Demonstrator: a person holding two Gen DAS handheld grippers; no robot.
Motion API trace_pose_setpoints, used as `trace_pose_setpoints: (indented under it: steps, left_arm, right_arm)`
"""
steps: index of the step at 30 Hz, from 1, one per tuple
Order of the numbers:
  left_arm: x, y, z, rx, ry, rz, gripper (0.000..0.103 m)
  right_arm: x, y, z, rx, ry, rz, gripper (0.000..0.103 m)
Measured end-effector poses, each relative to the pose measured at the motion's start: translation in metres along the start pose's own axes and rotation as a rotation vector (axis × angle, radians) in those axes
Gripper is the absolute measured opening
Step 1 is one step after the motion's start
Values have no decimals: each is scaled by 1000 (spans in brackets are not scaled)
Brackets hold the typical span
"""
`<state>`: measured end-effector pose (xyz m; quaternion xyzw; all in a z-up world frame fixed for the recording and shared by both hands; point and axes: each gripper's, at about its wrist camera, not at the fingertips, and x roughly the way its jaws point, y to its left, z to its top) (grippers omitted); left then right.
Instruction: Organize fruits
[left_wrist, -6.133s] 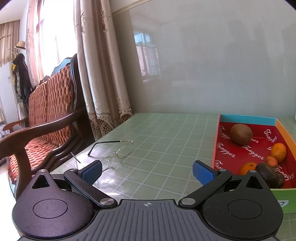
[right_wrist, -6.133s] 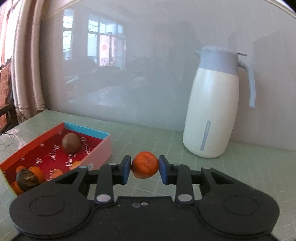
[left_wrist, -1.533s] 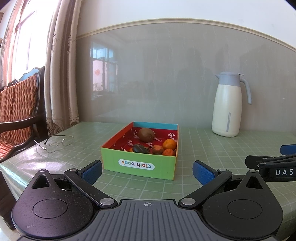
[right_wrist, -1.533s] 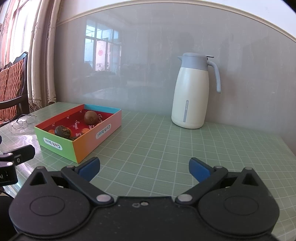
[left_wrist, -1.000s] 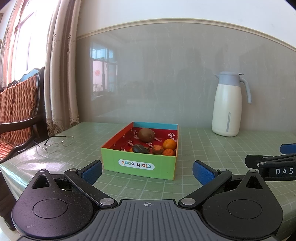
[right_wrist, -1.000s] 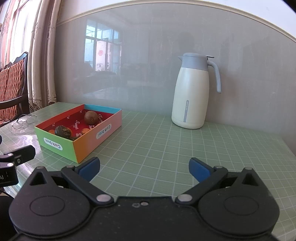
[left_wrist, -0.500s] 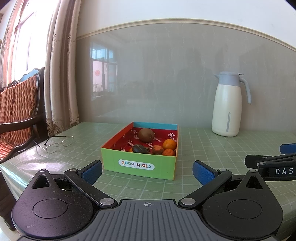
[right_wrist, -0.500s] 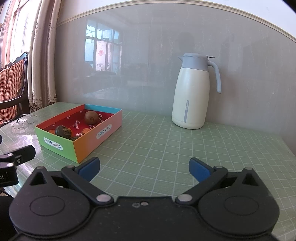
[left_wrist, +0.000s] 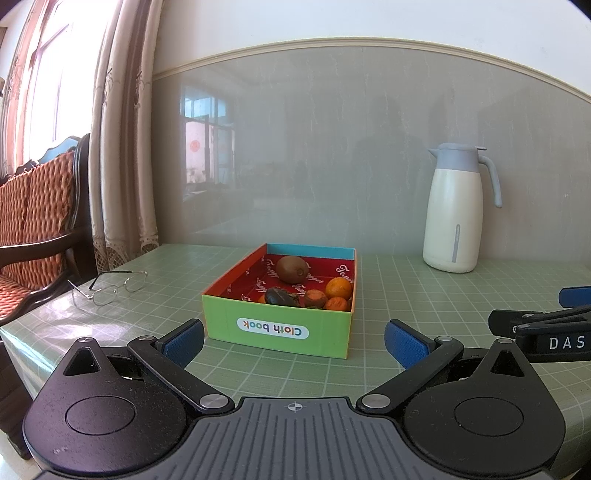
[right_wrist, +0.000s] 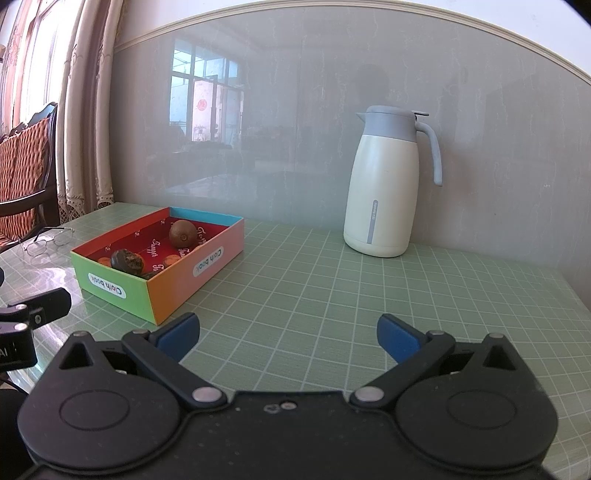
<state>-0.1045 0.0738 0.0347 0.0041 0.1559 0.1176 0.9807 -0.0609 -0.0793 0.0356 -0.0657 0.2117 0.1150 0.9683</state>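
Nearest, left gripper (left_wrist: 293, 341) and right gripper (right_wrist: 287, 334) hover with fingers spread wide, holding nothing; beyond, on the green gridded table (right_wrist: 332, 288), the cardboard box (left_wrist: 275, 328) contains a kiwi (left_wrist: 292, 269), a dark fruit (left_wrist: 279, 296) and several oranges (left_wrist: 338, 288); no fruit lies loose, so sorting appears complete; farthest, a thermos jug (right_wrist: 386, 184).

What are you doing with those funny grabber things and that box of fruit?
A person is sorting fruit with two hand-held grippers. The fruit, a kiwi, some oranges and a dark fruit, lies in the box on the table. The left gripper and right gripper are both open and empty, held back from the box. A jug and glasses sit nearby, untouched.
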Motion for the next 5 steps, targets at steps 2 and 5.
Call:
trace_pose_setpoints:
  steps: [2, 5]
  left_arm:
    - [-1, 0, 0, 3, -8, -8, 103]
    - [-2, -2, 0, 17, -18, -17, 103]
  right_arm:
    - [0, 0, 0, 1, -1, 1, 103]
    - [0, 0, 0, 2, -1, 1, 103]
